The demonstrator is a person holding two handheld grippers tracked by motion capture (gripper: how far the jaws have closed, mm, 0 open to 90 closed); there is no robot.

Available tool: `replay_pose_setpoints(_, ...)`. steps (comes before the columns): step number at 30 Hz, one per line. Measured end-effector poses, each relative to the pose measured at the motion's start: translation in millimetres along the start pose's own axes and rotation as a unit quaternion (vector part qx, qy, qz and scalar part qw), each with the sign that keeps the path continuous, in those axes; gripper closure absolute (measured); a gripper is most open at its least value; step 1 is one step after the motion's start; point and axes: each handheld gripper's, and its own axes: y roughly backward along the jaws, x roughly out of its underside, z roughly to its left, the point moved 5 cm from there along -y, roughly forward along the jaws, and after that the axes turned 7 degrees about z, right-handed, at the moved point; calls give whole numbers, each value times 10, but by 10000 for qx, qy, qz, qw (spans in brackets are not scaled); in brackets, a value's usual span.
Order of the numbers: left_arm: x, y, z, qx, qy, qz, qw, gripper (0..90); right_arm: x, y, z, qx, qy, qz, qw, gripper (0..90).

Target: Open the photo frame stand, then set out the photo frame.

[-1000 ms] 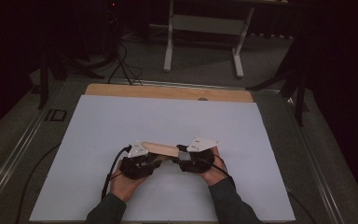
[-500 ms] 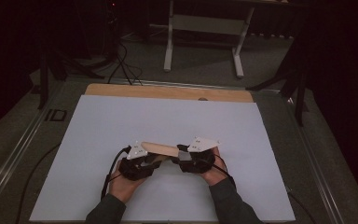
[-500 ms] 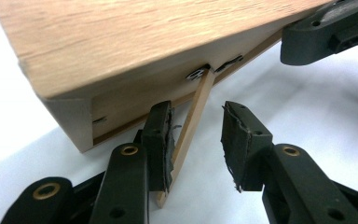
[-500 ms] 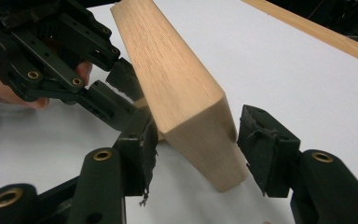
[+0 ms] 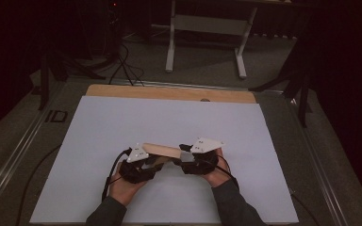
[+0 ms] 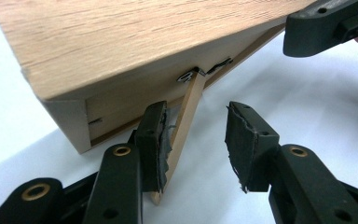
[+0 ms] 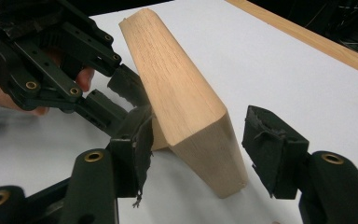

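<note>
A light wooden piece lies tilted on the white sheet between my two hands. From its underside a thin wooden strut folds out on a small metal hinge. My left gripper straddles that strut; its jaws have just been opening. The strut leans on the left pad and the right pad stands clear. My right gripper brackets the wooden piece's blunt end, its jaws also just opening, with a gap to the right pad. In the high view, the left gripper and right gripper face each other.
The white sheet covers most of the table, with a wooden board edge along its far side. Beyond the table stand a white frame's legs and floor cables. A metal rail runs along the left.
</note>
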Motion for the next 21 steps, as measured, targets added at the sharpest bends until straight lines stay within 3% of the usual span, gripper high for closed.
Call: replay_pose_setpoints(21, 20, 20, 1, -8, -26, 31, 10000, 595, -31, 55, -14, -51, -124, -145, 9998, 404)
